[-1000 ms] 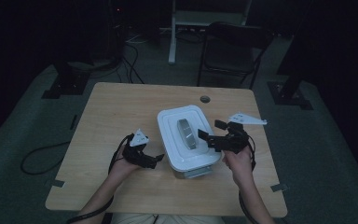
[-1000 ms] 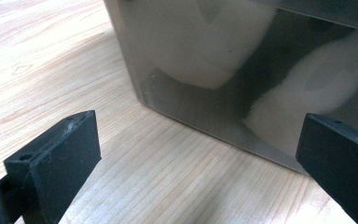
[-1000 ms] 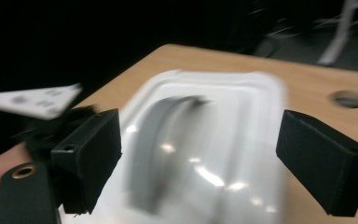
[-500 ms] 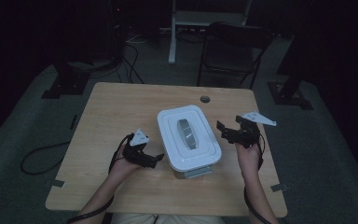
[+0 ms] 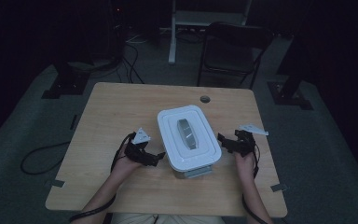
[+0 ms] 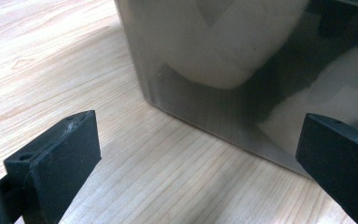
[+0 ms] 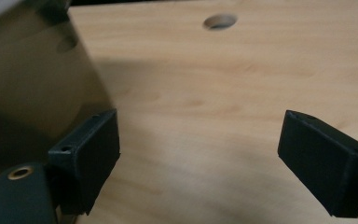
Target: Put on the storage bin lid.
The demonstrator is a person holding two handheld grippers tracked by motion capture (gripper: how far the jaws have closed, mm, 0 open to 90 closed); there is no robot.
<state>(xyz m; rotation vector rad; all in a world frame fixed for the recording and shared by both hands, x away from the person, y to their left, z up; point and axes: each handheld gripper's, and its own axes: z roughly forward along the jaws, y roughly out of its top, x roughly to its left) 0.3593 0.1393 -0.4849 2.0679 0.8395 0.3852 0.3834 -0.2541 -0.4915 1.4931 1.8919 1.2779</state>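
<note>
The lidded white container [image 5: 189, 137] stands near the middle of the table [image 5: 112, 112], long axis running away from the person, slightly slanted. No writing is legible. The left gripper [image 5: 154, 158] and right gripper [image 5: 224, 141] flank it, both with jaws wide apart, holding nothing. A cable hole [image 5: 205, 99] lies beyond.

1 lidded container [image 5: 189, 140], 2 grippers, 1 table [image 5: 121, 107], 1 chair [image 5: 233, 49]
</note>
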